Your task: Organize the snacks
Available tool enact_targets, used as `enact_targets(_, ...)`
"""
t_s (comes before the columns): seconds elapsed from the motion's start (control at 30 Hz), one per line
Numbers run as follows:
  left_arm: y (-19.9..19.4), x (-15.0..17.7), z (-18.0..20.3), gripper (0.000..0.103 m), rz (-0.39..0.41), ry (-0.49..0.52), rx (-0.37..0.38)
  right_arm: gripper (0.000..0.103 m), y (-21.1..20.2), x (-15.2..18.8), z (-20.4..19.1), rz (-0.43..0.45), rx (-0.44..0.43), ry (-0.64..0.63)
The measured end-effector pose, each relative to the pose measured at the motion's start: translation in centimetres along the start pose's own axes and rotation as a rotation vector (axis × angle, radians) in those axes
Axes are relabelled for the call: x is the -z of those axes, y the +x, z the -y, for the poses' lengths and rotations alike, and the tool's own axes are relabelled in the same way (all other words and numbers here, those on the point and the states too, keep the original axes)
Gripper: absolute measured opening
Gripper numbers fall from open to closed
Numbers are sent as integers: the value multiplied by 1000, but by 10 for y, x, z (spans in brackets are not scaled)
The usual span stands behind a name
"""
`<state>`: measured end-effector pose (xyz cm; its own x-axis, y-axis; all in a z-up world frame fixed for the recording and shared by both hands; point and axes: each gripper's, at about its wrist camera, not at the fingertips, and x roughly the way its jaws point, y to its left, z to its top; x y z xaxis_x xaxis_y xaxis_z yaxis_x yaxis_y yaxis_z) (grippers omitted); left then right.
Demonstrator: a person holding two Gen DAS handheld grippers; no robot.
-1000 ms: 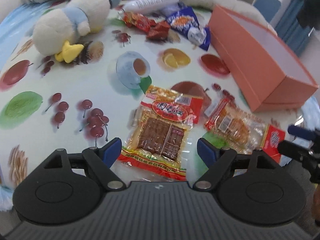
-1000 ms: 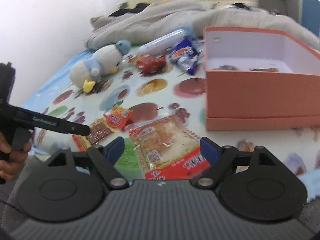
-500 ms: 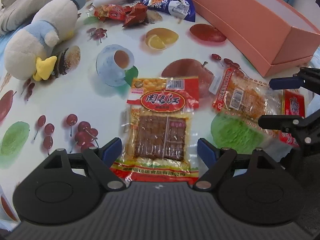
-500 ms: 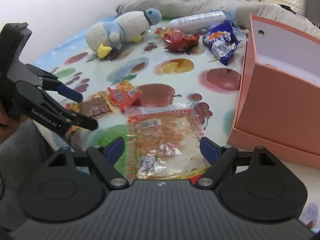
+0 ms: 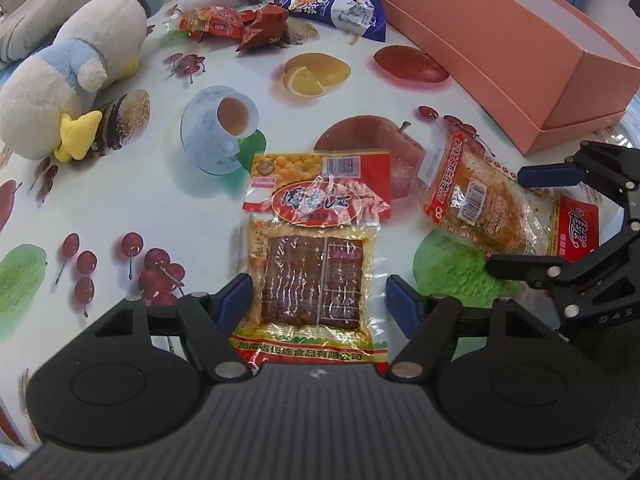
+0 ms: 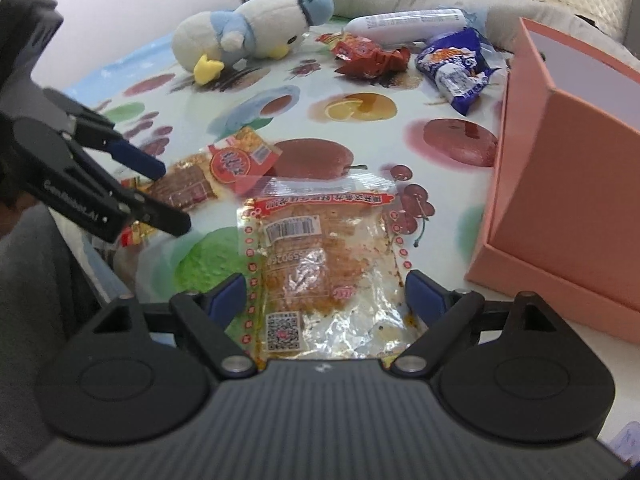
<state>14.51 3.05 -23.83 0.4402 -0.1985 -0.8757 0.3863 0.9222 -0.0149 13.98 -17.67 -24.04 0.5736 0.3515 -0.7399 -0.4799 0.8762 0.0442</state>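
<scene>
Both tongs are released. The left tongs (image 5: 318,300) straddle the dried tofu packet (image 5: 316,252) at the tabletop's (image 5: 132,200) near edge; the right tongs (image 6: 326,296) straddle the clear snack packet (image 6: 320,264) just beside it, near the pink box (image 6: 560,184).

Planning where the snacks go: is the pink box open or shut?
Open: the pink box shows no lid, and its pale inner wall is visible.
</scene>
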Motion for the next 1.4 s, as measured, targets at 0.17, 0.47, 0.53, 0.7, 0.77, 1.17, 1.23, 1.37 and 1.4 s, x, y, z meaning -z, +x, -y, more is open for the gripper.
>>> enact_targets(0.17, -1, 0, -1, 74, 6, -9, 5, 82, 2, -2, -1, 14, 2, 12)
enact_targets(0.47, -9, -2, -17, 56, 26, -131, 52, 35, -2, -7, -9, 30, -3, 34)
enact_targets(0.53, -9, -1, -16, 56, 35, -133, 52, 30, -3, -8, -6, 35, 6, 65)
enact_targets(0.7, -10, 2, -14, 56, 53, -134, 59, 27, -9, -12, -10, 47, 12, 100)
enact_targets(0.77, -11, 1, -15, 56, 63, -149, 79, 27, -13, -12, -13, 58, 18, 114)
enact_targets(1.17, -23, -12, -16, 56, 92, -198, 109, 27, -28, -14, -9, 102, 71, 227)
enact_targets(1.23, -27, -14, -16, 57, 106, -215, 109, 27, -31, -15, -10, 110, 78, 229)
enact_targets(1.37, -33, -18, -17, 56, 132, -251, 109, 27, -39, -19, -11, 130, 87, 235)
enact_targets(1.4, -34, -18, -16, 56, 139, -255, 109, 27, -41, -20, -11, 136, 89, 237)
